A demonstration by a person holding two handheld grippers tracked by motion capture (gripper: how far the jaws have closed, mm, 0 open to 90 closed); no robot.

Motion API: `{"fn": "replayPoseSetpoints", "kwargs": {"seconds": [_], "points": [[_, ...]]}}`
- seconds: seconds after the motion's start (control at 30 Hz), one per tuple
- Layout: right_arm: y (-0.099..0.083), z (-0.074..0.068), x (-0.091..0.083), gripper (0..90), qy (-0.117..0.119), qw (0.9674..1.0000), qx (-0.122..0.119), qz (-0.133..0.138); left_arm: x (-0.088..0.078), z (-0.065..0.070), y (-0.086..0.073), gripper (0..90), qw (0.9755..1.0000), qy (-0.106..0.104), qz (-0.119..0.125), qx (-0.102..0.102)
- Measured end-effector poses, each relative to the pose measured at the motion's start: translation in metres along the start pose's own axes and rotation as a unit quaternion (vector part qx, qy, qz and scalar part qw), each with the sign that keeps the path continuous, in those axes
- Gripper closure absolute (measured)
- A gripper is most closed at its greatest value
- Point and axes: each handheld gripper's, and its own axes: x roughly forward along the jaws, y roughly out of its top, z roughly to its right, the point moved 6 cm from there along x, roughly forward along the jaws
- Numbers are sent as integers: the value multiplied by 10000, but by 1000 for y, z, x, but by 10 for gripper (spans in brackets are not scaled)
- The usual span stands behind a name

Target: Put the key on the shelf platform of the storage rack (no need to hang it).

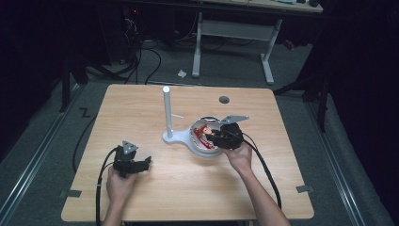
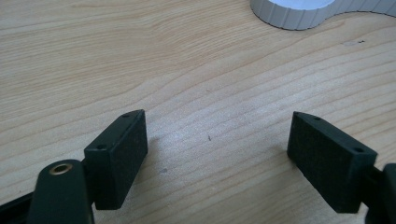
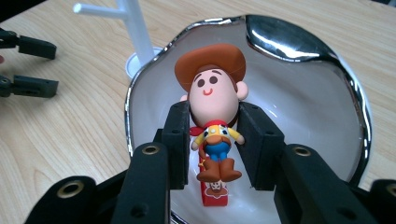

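Right gripper point(image 3: 214, 140): jaws closed against the cowboy figure point(image 3: 212, 112), gripping its head and body, held over the silver-rimmed white bowl point(image 3: 299, 107). Beyond, left gripper point(image 1: 141, 165) rests on the table point(image 1: 188, 188), jaws wide apart, holding nothing.

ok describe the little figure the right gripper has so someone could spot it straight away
On the wooden table, find the white bowl with a shiny silver rim beside the white stand. Over it, the right gripper clamps a cowboy figure: brown hat, big smiling head, yellow shirt, blue trousers, the one colourful thing there.
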Motion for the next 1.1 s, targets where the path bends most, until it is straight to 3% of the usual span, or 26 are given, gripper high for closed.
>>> {"fn": "replayPoseSetpoints", "kwargs": {"seconds": [0.27,0.43,0.77,1.1], "points": [[-2,1,4,653,-119,9999,38,-80,0,0,0,207,10000,0,0,-1],[1,1,2,572,-121,9999,107,-39,0,0,0,208,10000,-3,3,-5],[8,8,-23,494,-301,9990,145,286,0,0,0,208,10000,-3,8,-9],[11,19,-44,508,-448,9977,188,476,0,0,0,209,10000,-5,9,-11]]}}
